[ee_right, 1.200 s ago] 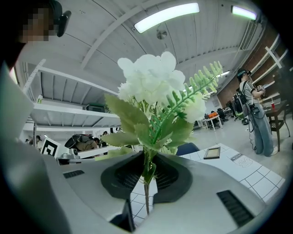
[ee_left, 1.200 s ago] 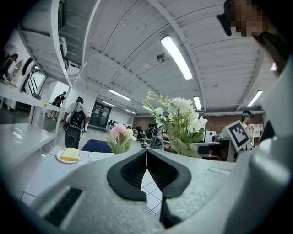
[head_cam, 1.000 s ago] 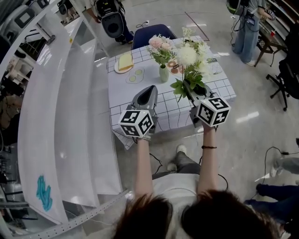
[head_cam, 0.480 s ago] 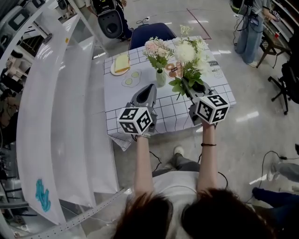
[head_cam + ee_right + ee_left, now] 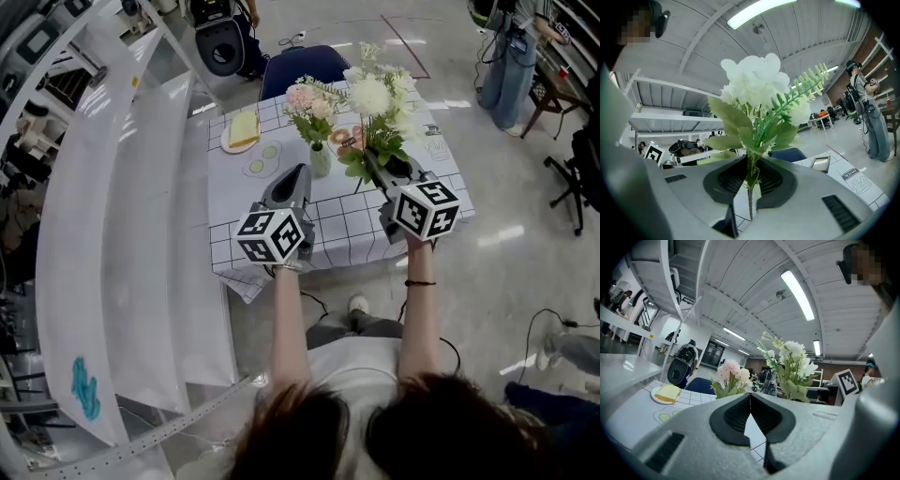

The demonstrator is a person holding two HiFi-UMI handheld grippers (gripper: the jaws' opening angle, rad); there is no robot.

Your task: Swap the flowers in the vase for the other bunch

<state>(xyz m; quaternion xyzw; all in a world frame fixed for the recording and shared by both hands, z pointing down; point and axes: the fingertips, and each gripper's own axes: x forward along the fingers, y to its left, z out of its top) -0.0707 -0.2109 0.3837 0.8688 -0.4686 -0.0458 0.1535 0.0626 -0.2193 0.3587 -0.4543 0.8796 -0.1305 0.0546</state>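
Observation:
On the checked tablecloth a small pale green vase [image 5: 320, 159] holds a pink and white bunch [image 5: 307, 97], which shows too in the left gripper view [image 5: 731, 373]. My right gripper [image 5: 372, 167] is shut on the stem of a white bunch with green leaves [image 5: 377, 97], upright just right of the vase. In the right gripper view the stem sits pinched between the jaws [image 5: 750, 182] and the white bunch [image 5: 754, 79] fills the middle. My left gripper [image 5: 301, 173] is shut and empty, just short of the vase, its jaws [image 5: 750, 397] meeting.
A plate with a yellow slab [image 5: 246, 129] and a mat with green rounds [image 5: 263, 157] lie left of the vase. A blue chair [image 5: 305, 64] stands behind the table [image 5: 244, 211]. White shelving [image 5: 122, 234] runs along the left. A person [image 5: 511, 56] stands at the far right.
Both grippers have moved forward over the table toward the vase. The white bunch has travelled with the right gripper and stands closer beside the pink bunch.

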